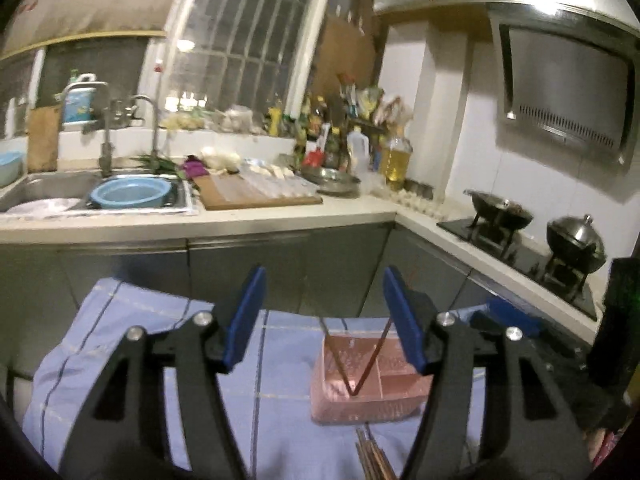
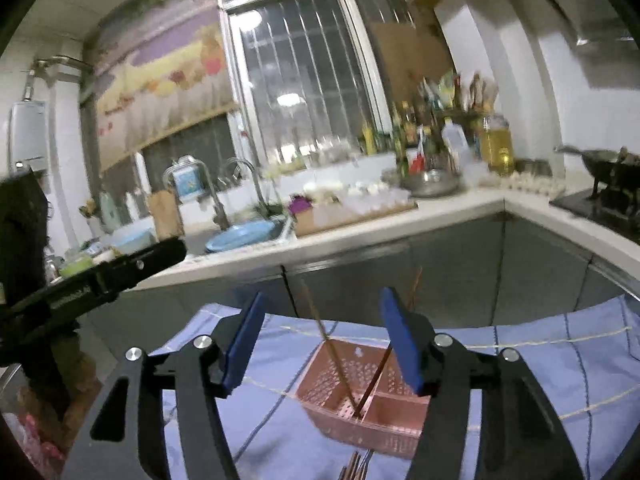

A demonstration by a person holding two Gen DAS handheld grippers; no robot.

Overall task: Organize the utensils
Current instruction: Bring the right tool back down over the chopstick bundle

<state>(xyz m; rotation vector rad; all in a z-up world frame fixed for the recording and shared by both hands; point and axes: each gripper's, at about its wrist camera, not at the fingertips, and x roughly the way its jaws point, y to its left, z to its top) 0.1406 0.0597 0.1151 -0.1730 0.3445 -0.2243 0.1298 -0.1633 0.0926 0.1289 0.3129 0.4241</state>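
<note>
A pink perforated utensil basket (image 1: 372,396) with compartments sits on a blue checked cloth (image 1: 140,344). Two chopsticks (image 1: 370,360) stand in it, leaning apart in a V. Several more chopsticks (image 1: 374,458) lie on the cloth just in front of the basket. My left gripper (image 1: 324,316) is open and empty, above and behind the basket. In the right wrist view the basket (image 2: 360,408) holds the same two chopsticks (image 2: 340,360), with loose chopsticks (image 2: 354,468) at the bottom edge. My right gripper (image 2: 322,332) is open and empty over the basket.
A kitchen counter (image 1: 280,216) runs behind, with a sink (image 1: 48,192), a blue basin (image 1: 128,194), a cutting board (image 1: 256,194), bottles and an oil jug (image 1: 396,156). A stove with pots (image 1: 576,240) stands at the right. The left gripper's body (image 2: 88,284) shows at the left.
</note>
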